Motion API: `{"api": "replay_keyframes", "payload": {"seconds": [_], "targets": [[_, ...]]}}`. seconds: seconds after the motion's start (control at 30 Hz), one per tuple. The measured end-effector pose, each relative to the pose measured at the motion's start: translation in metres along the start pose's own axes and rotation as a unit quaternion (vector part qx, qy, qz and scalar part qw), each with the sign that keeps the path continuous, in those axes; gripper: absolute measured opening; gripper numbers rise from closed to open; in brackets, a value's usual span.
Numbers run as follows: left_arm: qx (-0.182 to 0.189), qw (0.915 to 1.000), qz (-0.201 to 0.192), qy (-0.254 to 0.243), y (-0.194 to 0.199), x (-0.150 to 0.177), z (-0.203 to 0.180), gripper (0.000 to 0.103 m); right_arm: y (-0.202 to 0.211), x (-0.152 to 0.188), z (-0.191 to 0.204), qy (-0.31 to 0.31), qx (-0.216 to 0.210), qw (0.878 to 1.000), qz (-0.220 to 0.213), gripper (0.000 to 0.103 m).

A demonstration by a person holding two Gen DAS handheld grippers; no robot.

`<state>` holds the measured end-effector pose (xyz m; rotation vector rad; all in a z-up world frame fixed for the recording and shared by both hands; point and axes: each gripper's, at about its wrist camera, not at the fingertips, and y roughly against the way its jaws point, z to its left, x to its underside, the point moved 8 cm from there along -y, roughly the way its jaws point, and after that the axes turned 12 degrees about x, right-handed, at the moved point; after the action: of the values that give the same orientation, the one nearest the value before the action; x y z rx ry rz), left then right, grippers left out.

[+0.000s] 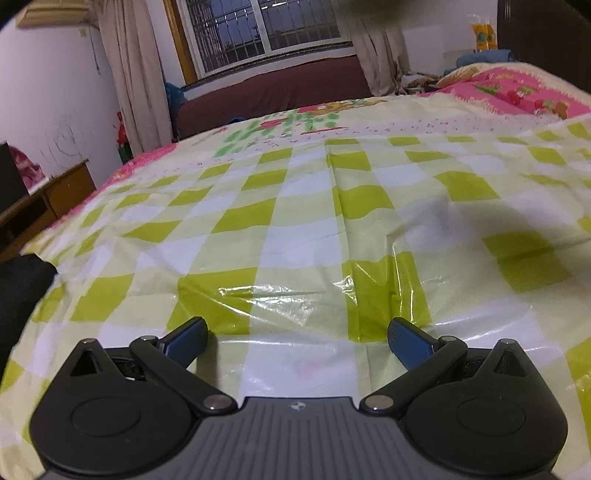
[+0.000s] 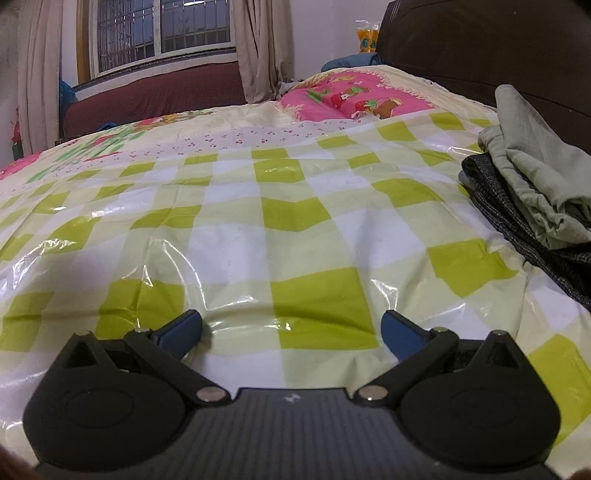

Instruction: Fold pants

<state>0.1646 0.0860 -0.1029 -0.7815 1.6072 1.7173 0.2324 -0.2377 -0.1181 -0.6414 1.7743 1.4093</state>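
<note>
Both tools, left tool (image 1: 297, 334) and right tool (image 2: 291, 328), hang wide open and empty over the bed (image 2: 295, 221); the piled pants (image 2: 532, 192) lie untouched, so folding hasn't begun.

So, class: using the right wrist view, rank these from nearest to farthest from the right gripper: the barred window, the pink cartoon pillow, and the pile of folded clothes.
1. Pile of folded clothes, at the right edge of the bed, closest to the right gripper.
2. Pink cartoon pillow, farther up the bed, right of centre.
3. Barred window, on the far wall, upper left.
</note>
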Motion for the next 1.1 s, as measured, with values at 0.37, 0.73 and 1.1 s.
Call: {"api": "replay_keyframes", "payload": {"seconds": [0.37, 0.73, 1.1], "targets": [[0.040, 0.9990, 0.002, 0.018, 0.0013, 0.0010, 0.0051, 0.103, 0.0007, 0.0000, -0.0002, 0.001, 0.002, 1.000, 0.000, 0.102], [0.051, 0.9986, 0.002, 0.015, 0.0020, 0.0009, 0.0046, 0.103, 0.0006, 0.0000, -0.0001, 0.001, 0.002, 1.000, 0.000, 0.102], [0.048, 0.9988, -0.001, 0.012, 0.0035, 0.0013, 0.0036, 0.103, 0.0011, 0.0004, 0.0000, 0.001, 0.002, 1.000, 0.000, 0.102]]}}
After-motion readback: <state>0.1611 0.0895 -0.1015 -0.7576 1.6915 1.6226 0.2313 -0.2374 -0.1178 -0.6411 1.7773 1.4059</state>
